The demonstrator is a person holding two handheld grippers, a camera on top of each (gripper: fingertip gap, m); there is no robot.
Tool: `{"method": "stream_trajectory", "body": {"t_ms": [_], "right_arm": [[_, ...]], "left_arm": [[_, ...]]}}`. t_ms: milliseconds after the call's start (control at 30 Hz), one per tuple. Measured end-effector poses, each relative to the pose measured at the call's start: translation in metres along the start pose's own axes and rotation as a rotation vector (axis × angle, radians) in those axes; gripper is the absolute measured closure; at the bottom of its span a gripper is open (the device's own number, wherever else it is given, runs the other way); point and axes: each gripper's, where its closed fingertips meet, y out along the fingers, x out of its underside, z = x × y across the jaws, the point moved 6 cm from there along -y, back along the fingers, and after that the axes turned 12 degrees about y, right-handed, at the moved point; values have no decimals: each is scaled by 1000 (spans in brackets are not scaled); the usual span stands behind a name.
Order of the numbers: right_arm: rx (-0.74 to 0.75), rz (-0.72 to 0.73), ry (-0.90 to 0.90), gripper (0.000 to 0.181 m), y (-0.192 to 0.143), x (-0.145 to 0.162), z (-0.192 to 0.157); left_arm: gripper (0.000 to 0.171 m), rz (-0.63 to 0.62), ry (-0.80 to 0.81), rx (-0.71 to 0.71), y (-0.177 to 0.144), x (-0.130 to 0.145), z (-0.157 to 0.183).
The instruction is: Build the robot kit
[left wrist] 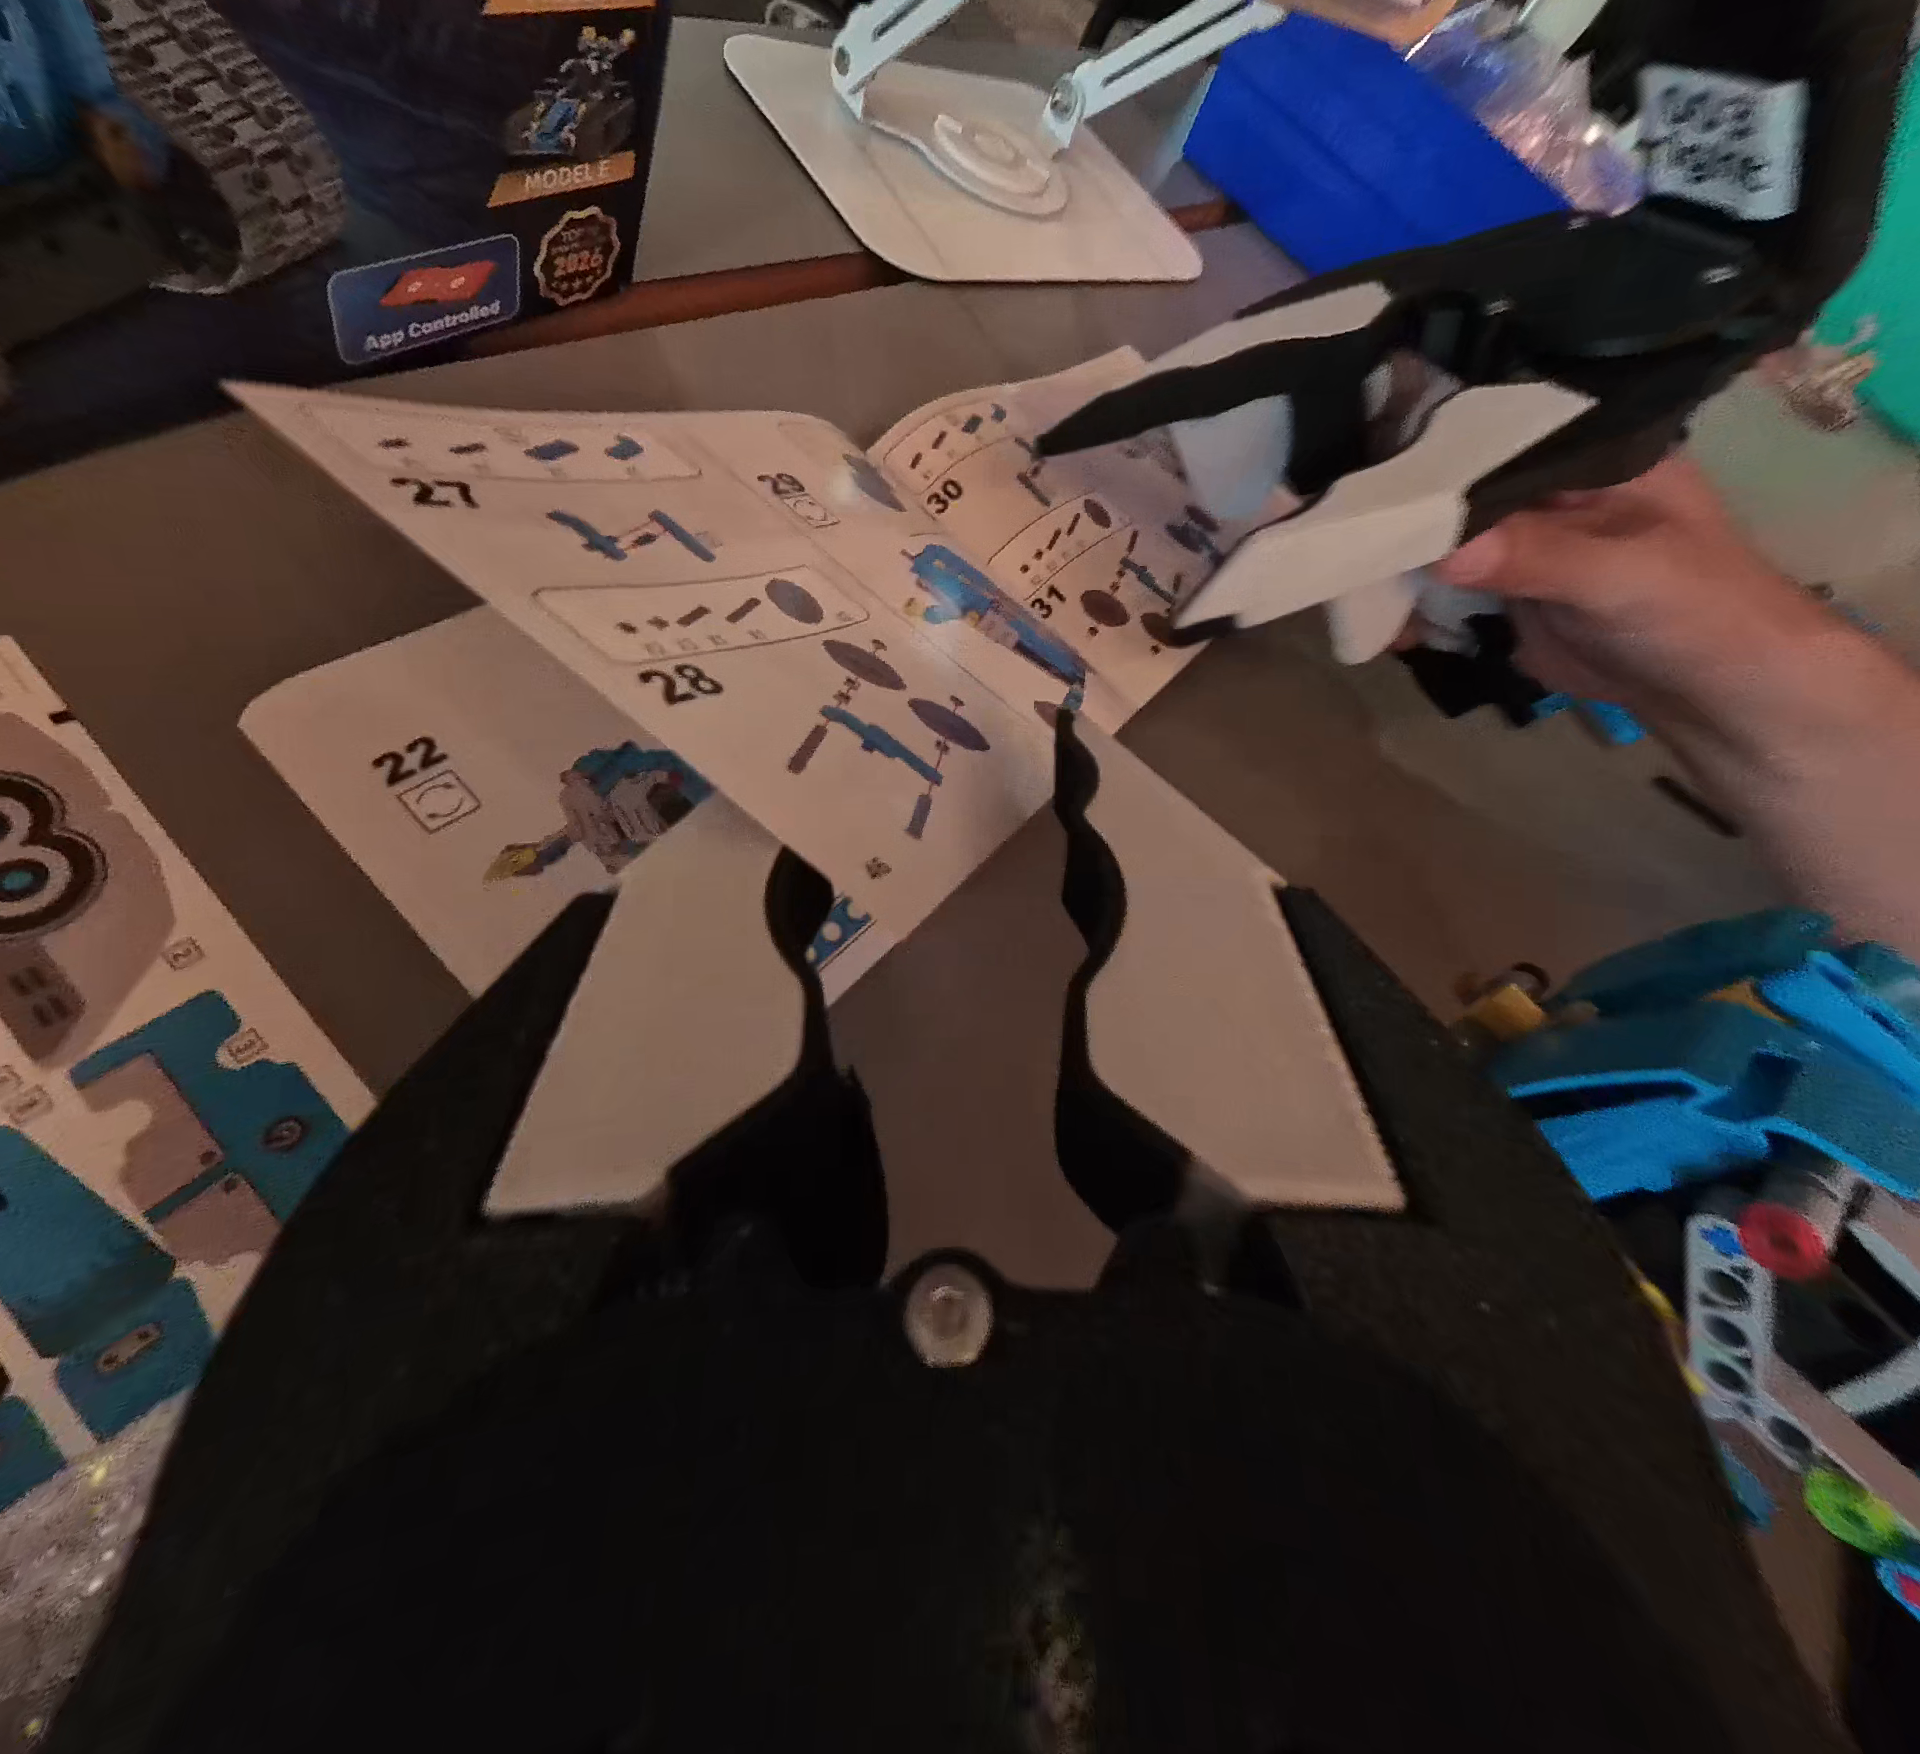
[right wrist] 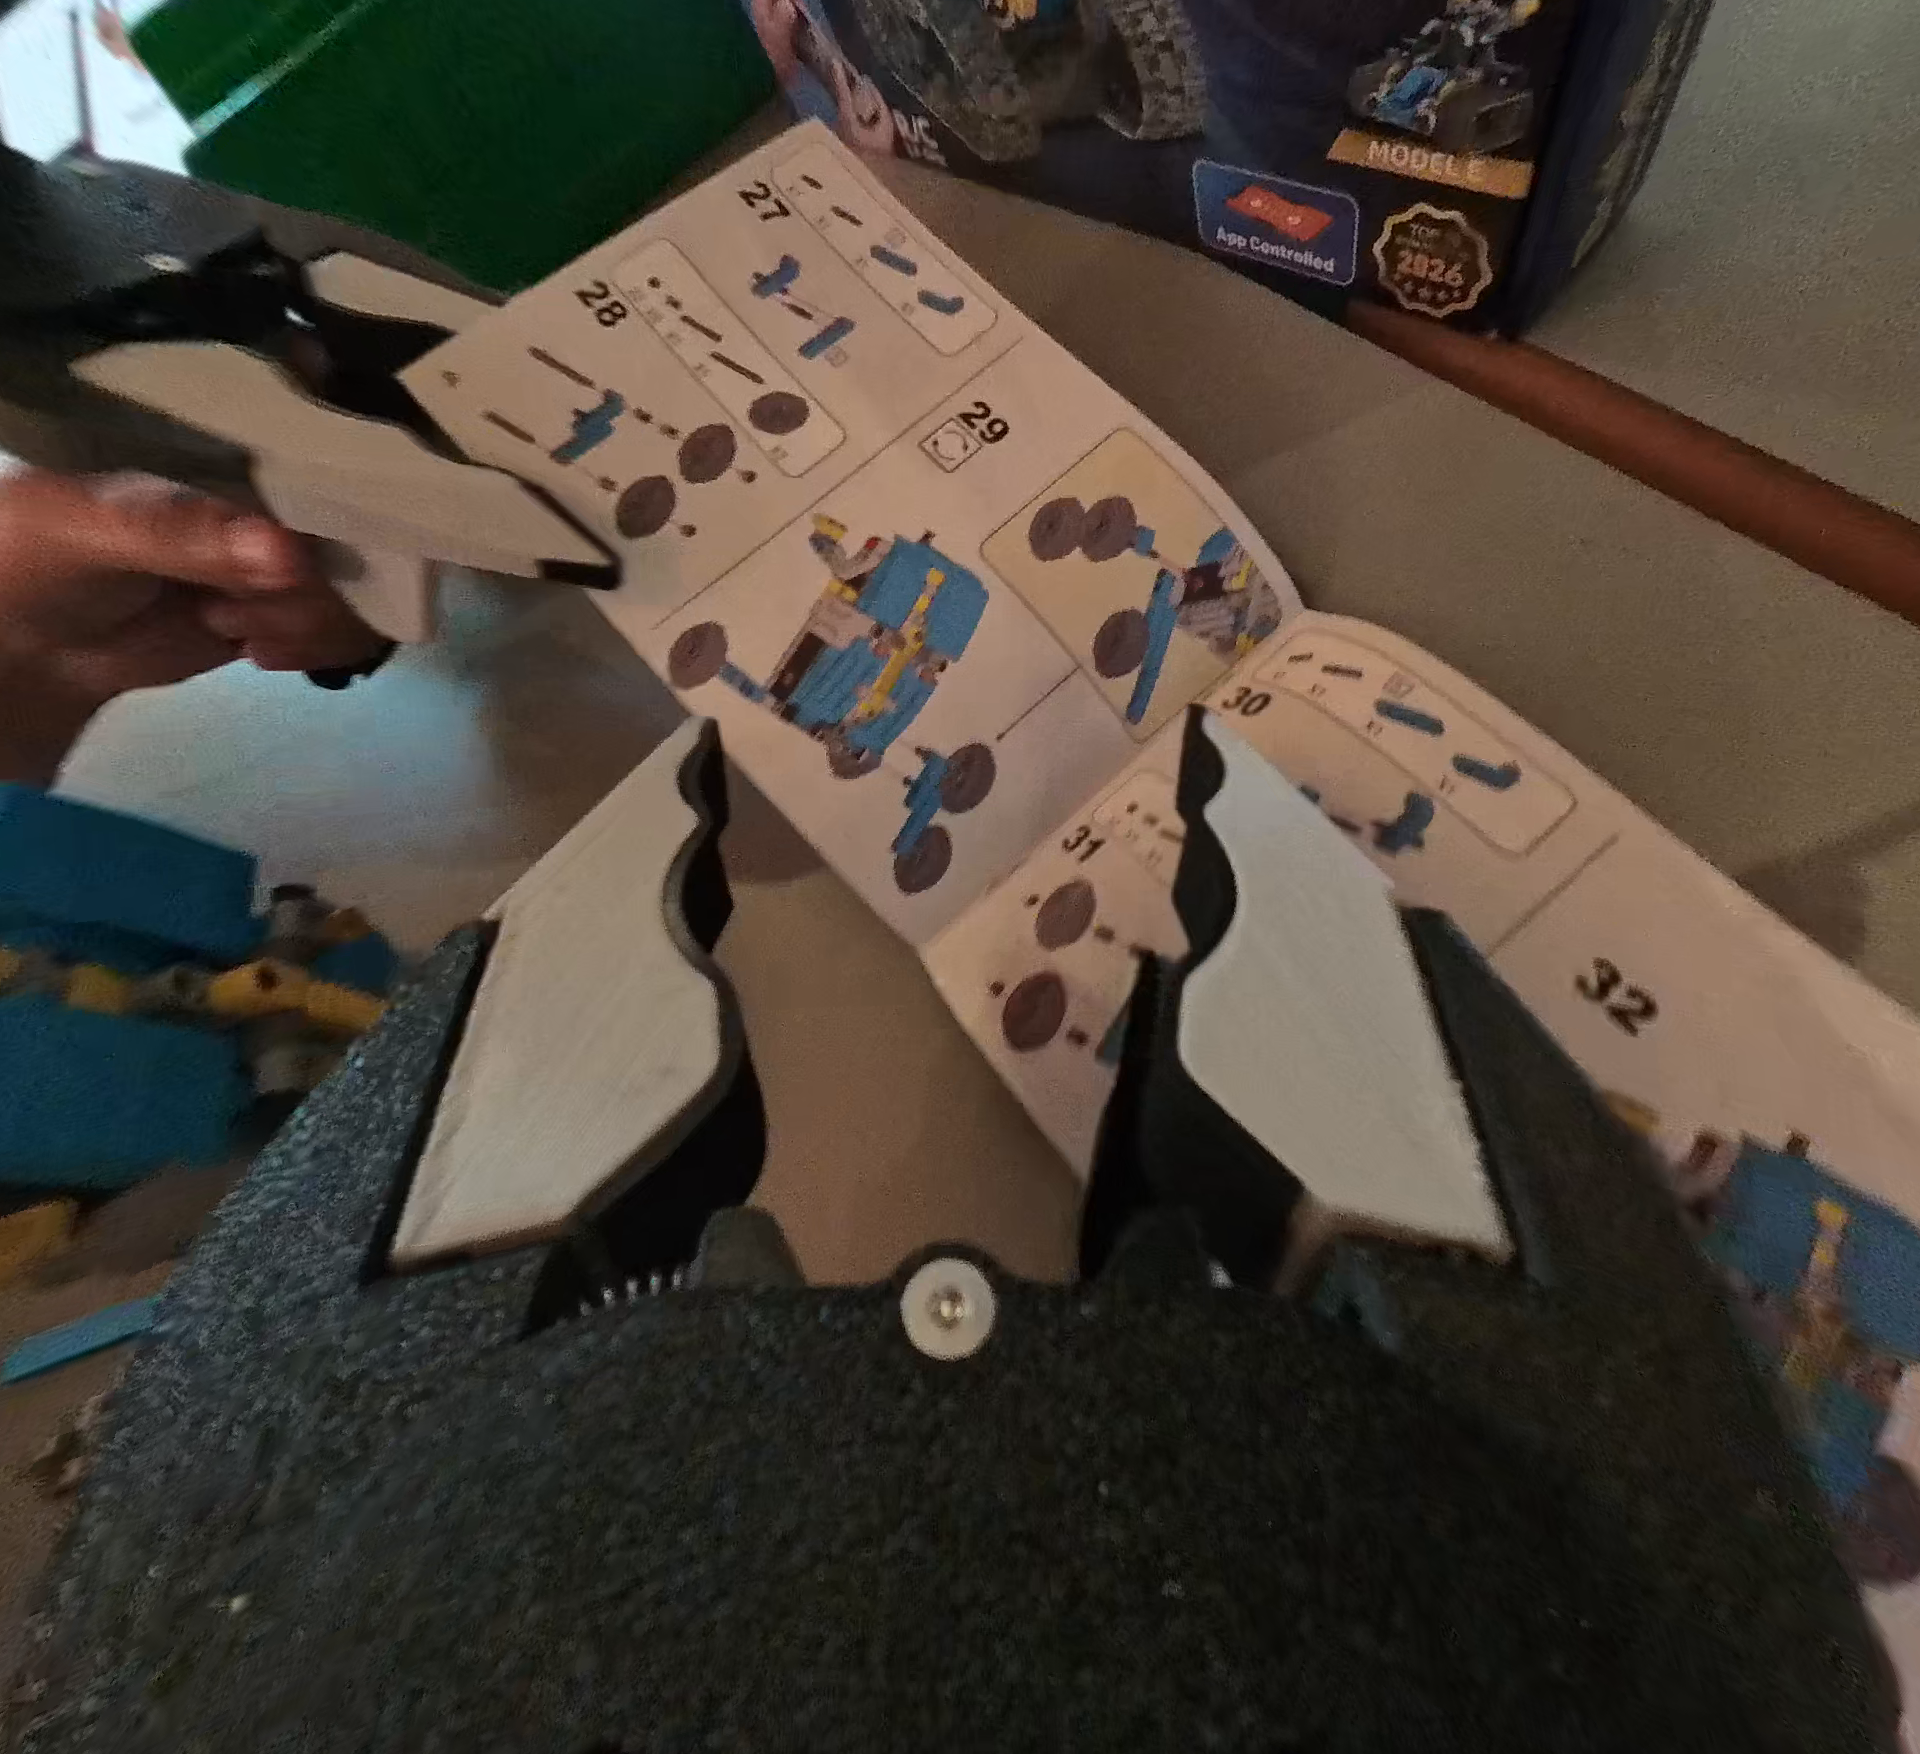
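Booklet (left wrist: 790,582): white instruction booklet, open, pages lifted off grey table (left wrist: 312,561), printed with blue part diagrams.
Left gripper (left wrist: 925,790): jaws apart at the booklet's near corner.
Right gripper (right wrist: 951,738): jaws apart over the opposite page.

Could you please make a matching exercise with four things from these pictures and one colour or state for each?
1. left gripper
2. instruction booklet
3. toy box
4. laptop stand

A. standing upright
B. white metal
C. fingers apart
D. lying open

Pairs: 1-C, 2-D, 3-A, 4-B
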Motion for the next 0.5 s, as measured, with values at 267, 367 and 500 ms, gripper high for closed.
{"method": "stream_trajectory", "body": {"t_ms": [267, 367, 500], "right_arm": [[32, -82, -92, 89, 31, -9, 2], [41, -85, -99, 90, 31, -6, 2], [76, -102, -139, 92, 41, -1, 0]], "left_arm": [[130, 171, -121, 154, -15, -19, 1], [129, 184, -116, 125, -21, -26, -10], [129, 153, -69, 46, -35, -24, -22]]}}
